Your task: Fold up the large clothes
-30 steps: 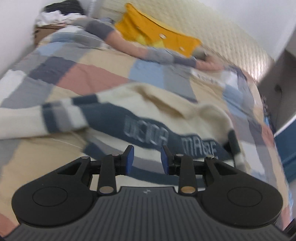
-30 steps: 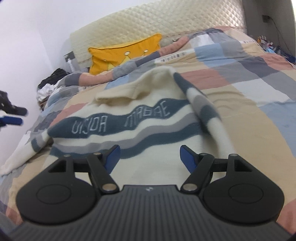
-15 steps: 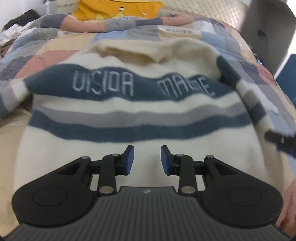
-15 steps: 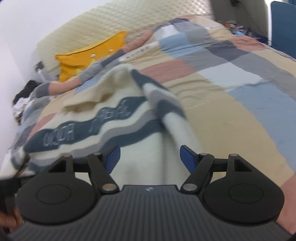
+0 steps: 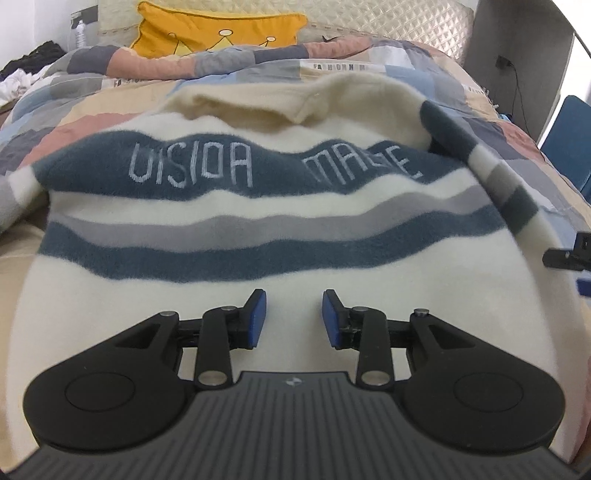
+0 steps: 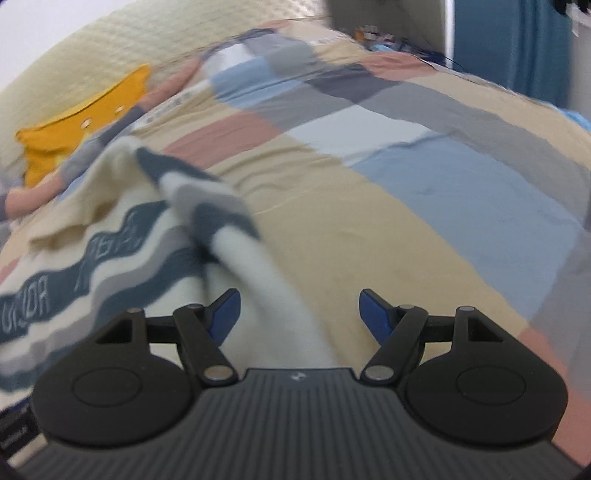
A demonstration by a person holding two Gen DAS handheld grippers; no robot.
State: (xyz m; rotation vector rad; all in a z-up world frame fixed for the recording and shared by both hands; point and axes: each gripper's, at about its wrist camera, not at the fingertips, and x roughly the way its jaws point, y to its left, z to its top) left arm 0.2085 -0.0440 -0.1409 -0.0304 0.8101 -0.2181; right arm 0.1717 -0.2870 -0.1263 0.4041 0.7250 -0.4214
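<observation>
A patchwork quilt (image 5: 92, 122) covers the bed; a cream sweater (image 5: 258, 236) with blue and grey stripes lies spread across the frame's centre. An orange pillow (image 5: 218, 29) sits upper left. The left gripper (image 5: 294, 318) is opening, fingers empty; the right gripper (image 6: 300, 318) fingers stand wide apart over the sleeve (image 6: 258, 280).
</observation>
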